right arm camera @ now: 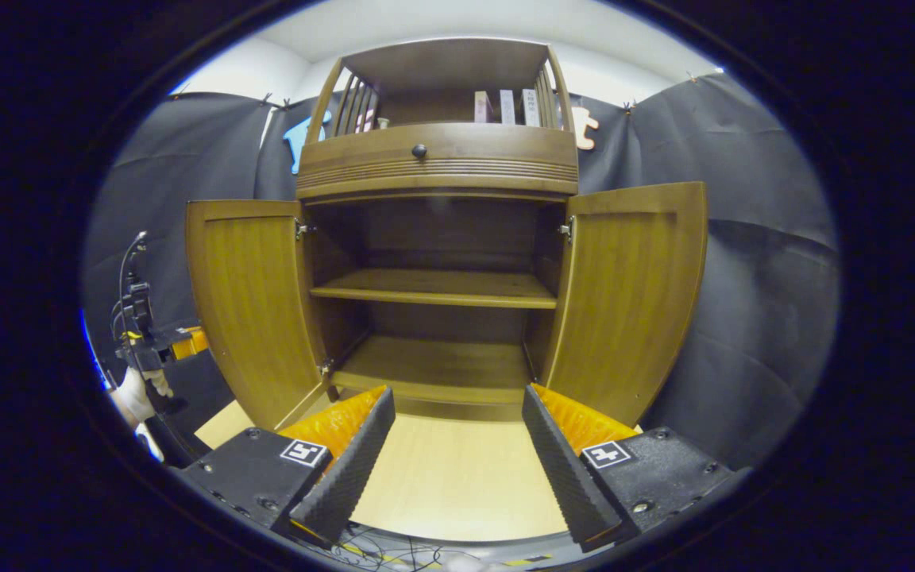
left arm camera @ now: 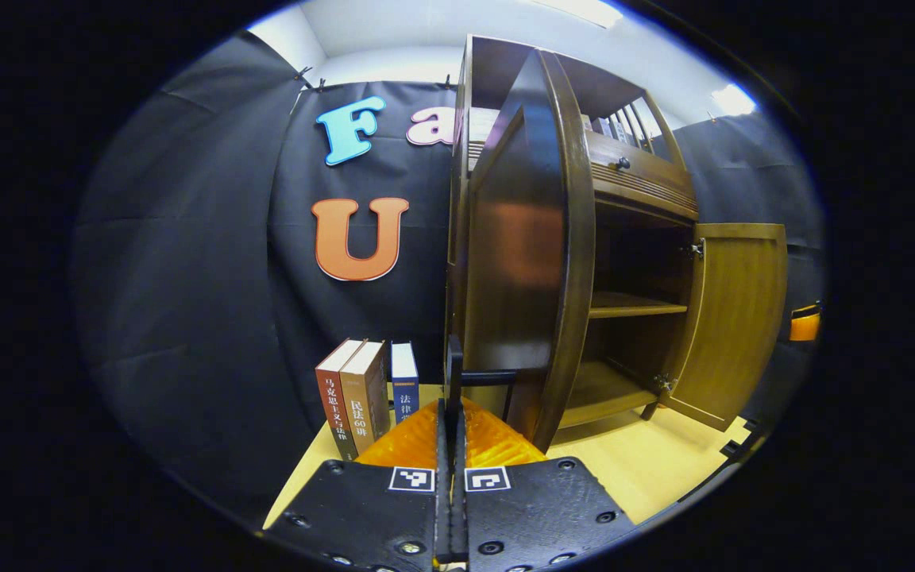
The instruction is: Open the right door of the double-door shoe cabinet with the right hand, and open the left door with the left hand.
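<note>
The brown shoe cabinet (right arm camera: 435,171) stands on a light wooden table with both doors swung wide, baring two empty shelves (right arm camera: 434,287). In the right gripper view the left door (right arm camera: 255,310) and the right door (right arm camera: 632,302) flank the opening. My right gripper (right arm camera: 453,453) hovers open in front of it, holding nothing. In the left gripper view the left door (left arm camera: 521,254) looms close, edge-on, and the right door (left arm camera: 735,318) hangs open beyond it. My left gripper (left arm camera: 451,421) is shut on the left door's thin black handle (left arm camera: 489,373). That gripper (right arm camera: 148,338) and a gloved hand (right arm camera: 133,401) appear beside the left door.
Three books (left arm camera: 354,397) stand upright on the table (left arm camera: 640,469) left of the cabinet, against the black cloth wall. A drawer with a round knob (right arm camera: 419,150) sits above the opening. More books (right arm camera: 505,107) stand on the top shelf. Cables lie at the table's near edge.
</note>
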A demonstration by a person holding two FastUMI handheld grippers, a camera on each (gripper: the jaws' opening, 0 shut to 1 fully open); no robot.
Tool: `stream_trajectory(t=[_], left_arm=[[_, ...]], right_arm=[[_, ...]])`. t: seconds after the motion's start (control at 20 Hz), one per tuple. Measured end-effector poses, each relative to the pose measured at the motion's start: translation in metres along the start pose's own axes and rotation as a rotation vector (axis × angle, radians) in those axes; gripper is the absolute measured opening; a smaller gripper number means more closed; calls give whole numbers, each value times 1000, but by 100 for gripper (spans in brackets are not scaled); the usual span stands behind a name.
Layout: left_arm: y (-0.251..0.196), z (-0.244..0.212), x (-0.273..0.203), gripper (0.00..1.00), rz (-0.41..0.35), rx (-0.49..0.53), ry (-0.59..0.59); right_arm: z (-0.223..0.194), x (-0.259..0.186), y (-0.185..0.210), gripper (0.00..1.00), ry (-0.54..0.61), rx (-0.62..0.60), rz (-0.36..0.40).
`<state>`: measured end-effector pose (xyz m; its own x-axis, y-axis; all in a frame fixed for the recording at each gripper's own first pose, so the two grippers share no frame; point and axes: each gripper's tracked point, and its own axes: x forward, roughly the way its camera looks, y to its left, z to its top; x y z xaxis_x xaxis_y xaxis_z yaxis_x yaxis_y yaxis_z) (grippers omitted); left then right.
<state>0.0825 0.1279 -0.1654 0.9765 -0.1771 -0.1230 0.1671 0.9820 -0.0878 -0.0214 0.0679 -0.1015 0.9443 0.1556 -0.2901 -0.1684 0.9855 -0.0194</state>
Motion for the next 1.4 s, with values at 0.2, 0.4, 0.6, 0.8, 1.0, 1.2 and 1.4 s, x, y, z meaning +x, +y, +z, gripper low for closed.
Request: stream_trajectory(t=[0.2, 0.4, 0.6, 0.8, 1.0, 1.2, 1.4], left_arm=[[17, 2, 1, 0, -88, -22, 3], [19, 2, -3, 2, -168, -45, 27], [35, 10, -17, 46, -120, 0, 16], [58, 31, -49, 97, 27, -10, 2], [48, 68, -85, 95, 192, -5, -41], [-3, 97, -105, 95, 252, -16, -86], [-50, 100, -105, 95, 284, -37, -80]], right_arm=[[-1, -1, -1, 100, 6, 0, -10], [-4, -2, -3, 100, 15, -8, -13], [-4, -2, -5, 100, 8, -21, -25], [-2, -1, -6, 100, -8, -12, -35], [7, -1, -21, 100, -36, 0, -37], [13, 10, -25, 100, -47, 2, -20], [17, 18, -38, 100, -52, -12, 0]])
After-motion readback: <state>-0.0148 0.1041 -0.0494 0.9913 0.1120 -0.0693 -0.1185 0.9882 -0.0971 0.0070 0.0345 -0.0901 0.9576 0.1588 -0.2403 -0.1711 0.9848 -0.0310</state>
